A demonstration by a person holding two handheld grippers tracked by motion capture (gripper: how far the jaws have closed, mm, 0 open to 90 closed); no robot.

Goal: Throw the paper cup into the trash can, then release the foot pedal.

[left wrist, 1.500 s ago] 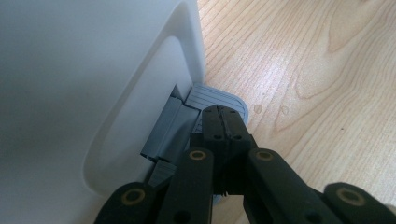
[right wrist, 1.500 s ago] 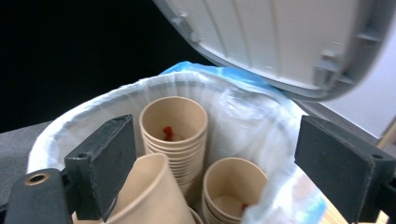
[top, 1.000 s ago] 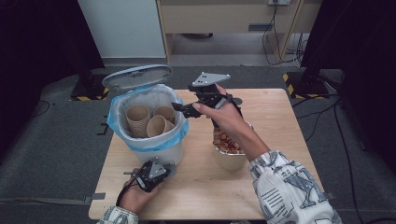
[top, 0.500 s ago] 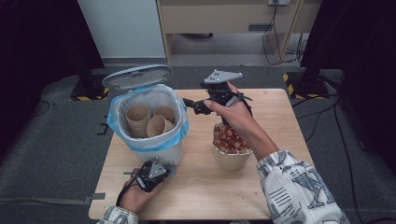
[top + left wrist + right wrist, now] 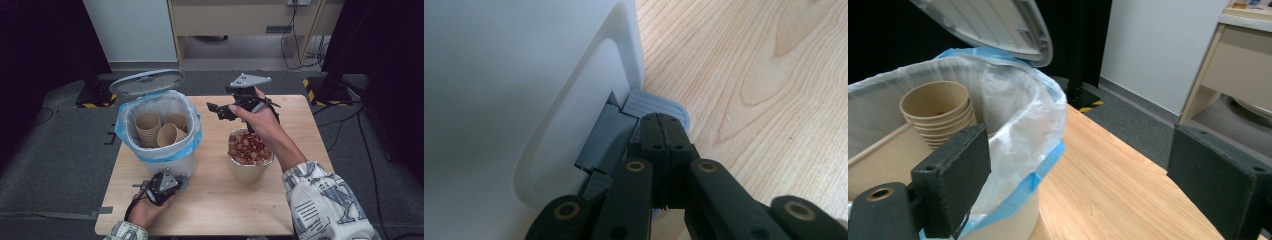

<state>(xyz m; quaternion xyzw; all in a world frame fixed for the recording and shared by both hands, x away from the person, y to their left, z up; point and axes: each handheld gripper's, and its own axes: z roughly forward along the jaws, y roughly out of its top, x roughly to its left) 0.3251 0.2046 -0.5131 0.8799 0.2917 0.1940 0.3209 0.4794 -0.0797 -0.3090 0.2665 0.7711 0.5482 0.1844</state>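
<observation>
two grippers worked a white pedal bin: left gripper, jaws closed, pressed its grey pedal; a slip risked dropping the grey lid while right gripper gaped empty.

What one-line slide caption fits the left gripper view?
Left gripper, jaws closed, presses the grey pedal at the white bin's base on the wooden table.

Before me a light wooden worktop stands on grey carpet. On it, right of centre, sits a beige cup heaped with reddish-brown bits. Beyond stand a white panel and a wooden cabinet.
</observation>
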